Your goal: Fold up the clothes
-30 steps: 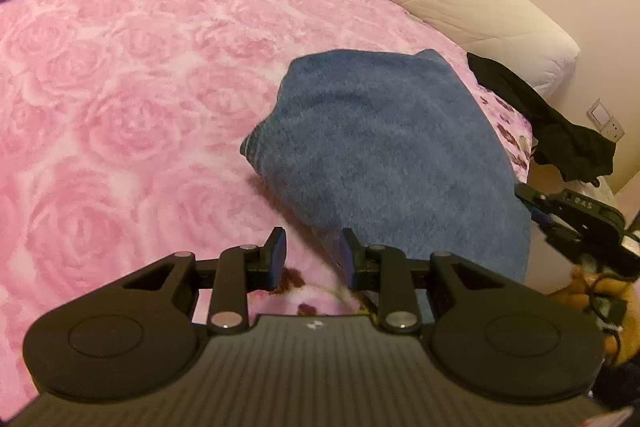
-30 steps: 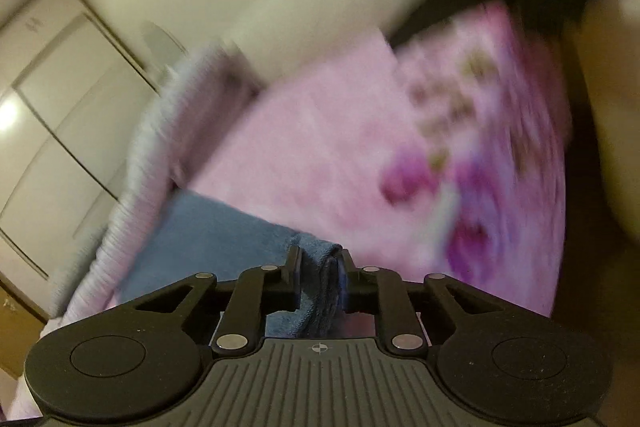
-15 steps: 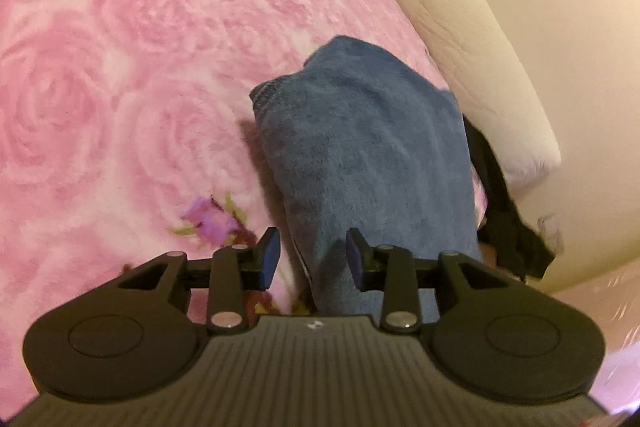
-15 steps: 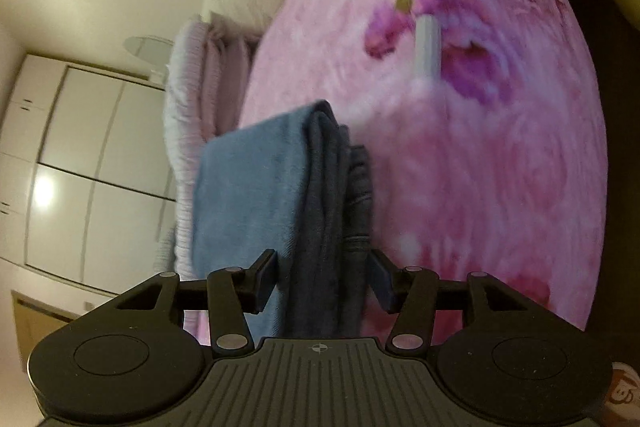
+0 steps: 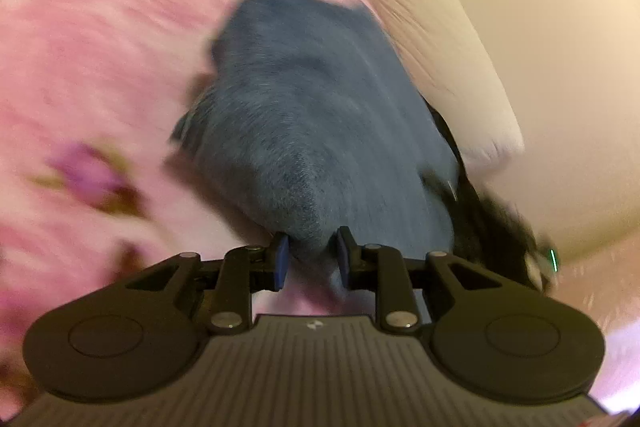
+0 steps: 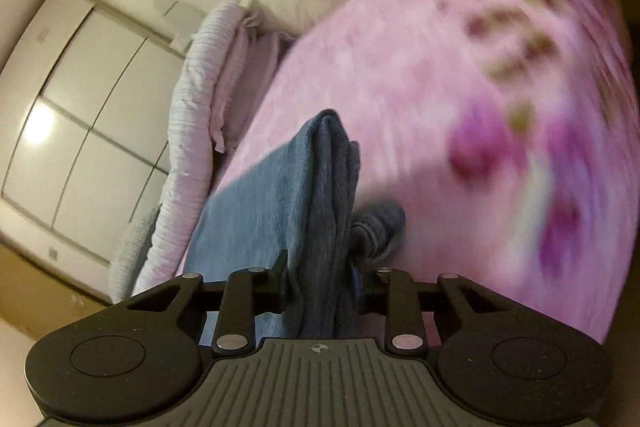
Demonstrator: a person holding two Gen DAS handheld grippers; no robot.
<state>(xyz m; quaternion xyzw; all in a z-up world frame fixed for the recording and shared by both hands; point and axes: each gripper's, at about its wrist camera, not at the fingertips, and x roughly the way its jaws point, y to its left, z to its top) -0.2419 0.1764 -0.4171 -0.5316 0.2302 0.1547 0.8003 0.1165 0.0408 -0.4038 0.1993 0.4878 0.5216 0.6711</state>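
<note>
A: Where are we in the fold?

B: Mid-fold, we judge. The blue fleece garment (image 5: 320,115) lies on the bed's pink rose-print blanket (image 5: 92,47), already doubled into a thick bundle, close to the cream pillow (image 5: 452,39). Both claws are on its near end.

A: Left claw?

B: The left claw (image 5: 309,261) is closing, a rounded corner of the fleece between its blue pads (image 5: 281,261); the pads look to be pressing on the cloth. Much of the view is smeared, so we read fine contact loosely.

A: Right claw?

B: The right claw (image 6: 320,287) is closing as well, astride the stacked edge of the garment (image 6: 320,211). Several layers stand up between the fingers, and the cloth fills the gap. A loose roll of the same fabric sags just right of that stack.

A: Next move?

B: We'd say both grips must firm up evenly before lifting, then carry the end over together. The sagging roll could slip out, so the right claw needs every layer caught.
</note>
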